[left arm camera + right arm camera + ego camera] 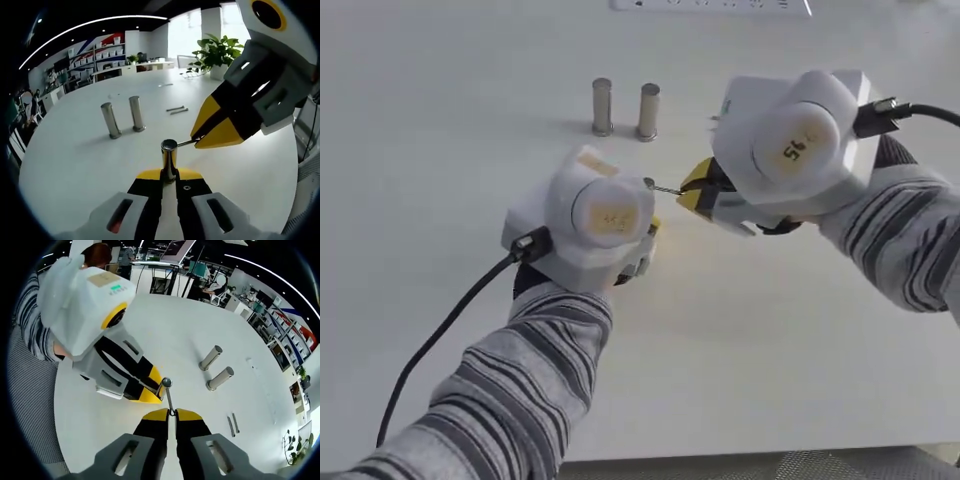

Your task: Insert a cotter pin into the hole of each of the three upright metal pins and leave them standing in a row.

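The left tongs (169,176) clamp one metal pin (169,156) upright; the right tongs (171,413) pinch a cotter pin (169,400), its tip at the metal pin's top. I think it is best to keep it level and push slowly, straight through.

- Tabletop (430,210): white, smooth, matt with a faint sheen.
- Standing metal pin (602,106) and neighbour pin (648,110), upper centre: grey metal, smooth, satin-glossy.
- Held metal pin (169,152) in the left tongs (169,176): polished, mirror-bright.
- Cotter pin (169,400) in the right tongs (171,413): thin bright metal wire.
- Both tongs: smooth black and yellow plastic.
- Sleeve (520,400), lower left: soft striped grey knit cloth.
- Cable (440,330): black, smooth, slightly glossy.
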{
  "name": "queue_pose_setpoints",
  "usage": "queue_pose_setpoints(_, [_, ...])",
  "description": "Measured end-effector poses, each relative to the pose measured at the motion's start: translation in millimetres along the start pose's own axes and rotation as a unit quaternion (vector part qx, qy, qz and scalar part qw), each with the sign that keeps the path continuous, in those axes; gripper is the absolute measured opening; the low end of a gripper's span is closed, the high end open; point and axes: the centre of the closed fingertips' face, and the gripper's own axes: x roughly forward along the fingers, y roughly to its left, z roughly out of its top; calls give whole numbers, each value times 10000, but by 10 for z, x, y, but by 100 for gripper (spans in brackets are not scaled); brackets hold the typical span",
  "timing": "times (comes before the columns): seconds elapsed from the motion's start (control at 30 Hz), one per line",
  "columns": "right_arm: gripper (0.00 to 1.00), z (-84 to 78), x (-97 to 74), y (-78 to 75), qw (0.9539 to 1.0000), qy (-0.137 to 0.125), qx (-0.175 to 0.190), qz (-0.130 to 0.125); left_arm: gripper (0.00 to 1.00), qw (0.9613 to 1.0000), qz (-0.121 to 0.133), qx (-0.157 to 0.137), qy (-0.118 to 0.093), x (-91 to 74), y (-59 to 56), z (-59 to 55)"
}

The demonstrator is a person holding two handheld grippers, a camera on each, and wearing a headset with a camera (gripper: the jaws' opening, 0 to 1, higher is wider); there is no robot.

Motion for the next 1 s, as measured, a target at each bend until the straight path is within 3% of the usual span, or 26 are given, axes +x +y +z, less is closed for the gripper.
queue_pose_setpoints(0.47, [0,104,-15,33,9998,-112,-171,62,5,10000,58,-48,6,10,-6,-14])
queue_pose_setpoints(0.63, [0,156,3,38,9998,-167,-73,121,5,10000,72,-40,4,13,-5,-15])
queue_pose_setpoints(0.83, [0,206,15,60,9991,-227,-346,125,5,10000,83,-22,-3,16,-4,-13])
queue_pose_setpoints(1.0, [7,216,-45,57,9989,-329,-318,85,5,9999,104,-25,-5,16,-3,-12])
